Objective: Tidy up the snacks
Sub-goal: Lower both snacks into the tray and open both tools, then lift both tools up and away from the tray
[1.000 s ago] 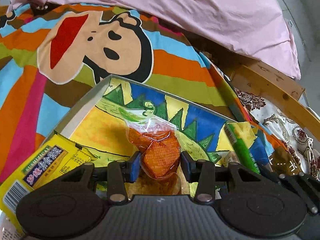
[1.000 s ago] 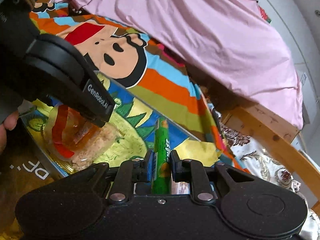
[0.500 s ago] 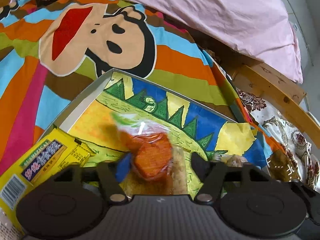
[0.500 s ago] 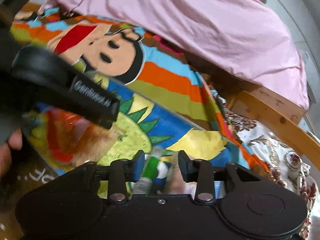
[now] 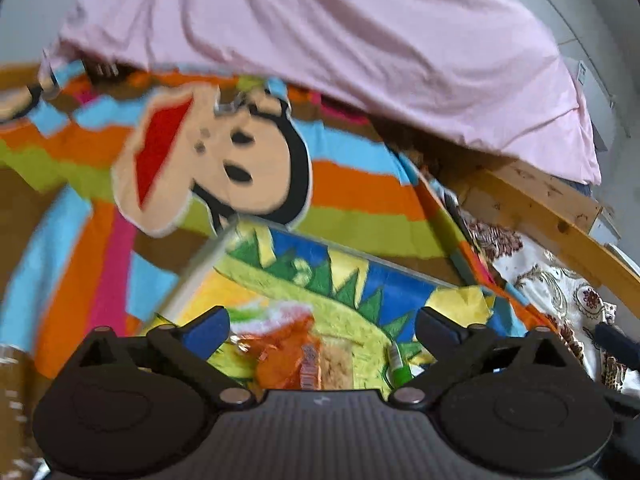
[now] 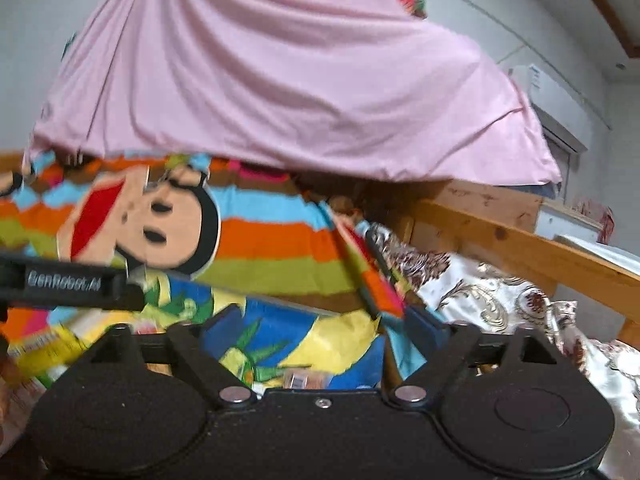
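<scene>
A shallow box (image 5: 200, 264) with a colourful cartoon lining lies on a striped bedspread. An orange snack packet (image 5: 288, 356) and a green stick snack (image 5: 398, 368) lie in it. My left gripper (image 5: 322, 326) is open and empty just above the orange packet. My right gripper (image 6: 320, 330) is open and empty over the right end of the box (image 6: 332, 340). The left gripper's arm (image 6: 68, 284) shows at the left of the right wrist view. A yellow snack packet (image 6: 44, 350) lies at the box's left.
A striped bedspread with a cartoon face (image 5: 224, 168) lies beyond the box. A pink sheet (image 5: 360, 52) hangs over the far side. A wooden bed rail (image 6: 520, 248) and a floral cloth (image 6: 500, 300) are to the right.
Both grippers have opened wide and let go: the orange packet and the green stick now lie in the box. Both grippers have pulled back and tilted up.
</scene>
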### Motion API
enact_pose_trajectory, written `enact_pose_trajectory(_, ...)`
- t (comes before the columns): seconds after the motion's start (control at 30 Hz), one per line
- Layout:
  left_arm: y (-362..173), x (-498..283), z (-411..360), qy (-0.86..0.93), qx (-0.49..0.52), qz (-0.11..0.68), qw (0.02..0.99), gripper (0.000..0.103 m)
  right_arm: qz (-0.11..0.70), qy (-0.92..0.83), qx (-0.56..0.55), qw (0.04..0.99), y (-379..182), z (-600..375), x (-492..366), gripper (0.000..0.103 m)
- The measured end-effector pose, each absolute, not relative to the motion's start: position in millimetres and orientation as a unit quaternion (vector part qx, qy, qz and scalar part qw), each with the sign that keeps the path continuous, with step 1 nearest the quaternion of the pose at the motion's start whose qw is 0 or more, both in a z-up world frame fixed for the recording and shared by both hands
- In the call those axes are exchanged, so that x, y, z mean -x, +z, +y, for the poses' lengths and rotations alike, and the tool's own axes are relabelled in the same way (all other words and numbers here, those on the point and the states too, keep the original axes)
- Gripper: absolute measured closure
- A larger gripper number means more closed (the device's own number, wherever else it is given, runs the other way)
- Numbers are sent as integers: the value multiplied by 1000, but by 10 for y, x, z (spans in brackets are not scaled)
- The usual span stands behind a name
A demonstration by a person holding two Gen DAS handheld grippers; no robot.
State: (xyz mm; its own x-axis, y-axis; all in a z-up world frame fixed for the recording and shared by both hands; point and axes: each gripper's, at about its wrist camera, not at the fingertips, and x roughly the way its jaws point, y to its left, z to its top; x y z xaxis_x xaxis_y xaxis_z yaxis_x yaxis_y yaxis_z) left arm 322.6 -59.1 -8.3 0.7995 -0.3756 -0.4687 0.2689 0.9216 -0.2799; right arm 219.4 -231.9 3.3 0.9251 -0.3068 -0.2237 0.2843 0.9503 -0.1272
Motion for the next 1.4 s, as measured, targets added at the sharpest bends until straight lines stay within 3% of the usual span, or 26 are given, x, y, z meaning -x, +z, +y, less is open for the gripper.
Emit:
enact_pose_trajectory(0.3, 358, -2353, -486, -122, 67, 226, 964, 1, 77, -132, -7, 988, 346, -2377, -1299, 1)
enact_pose_trajectory(0.57, 626, -1403, -413, -72, -49, 129, 988, 1, 74, -102, -27, 992, 412, -2316, -548, 1)
enact_pose_trajectory(1.0, 623, -514, -276, -47, -85, 163, 982, 1, 86, -62, -18, 994, 434, -2155, 124, 1)
enact_pose_trajectory(1.4, 508, -290, -108, -30, -90, 176, 980, 1, 140, -76, -1, 987, 311, -2051, 281, 1)
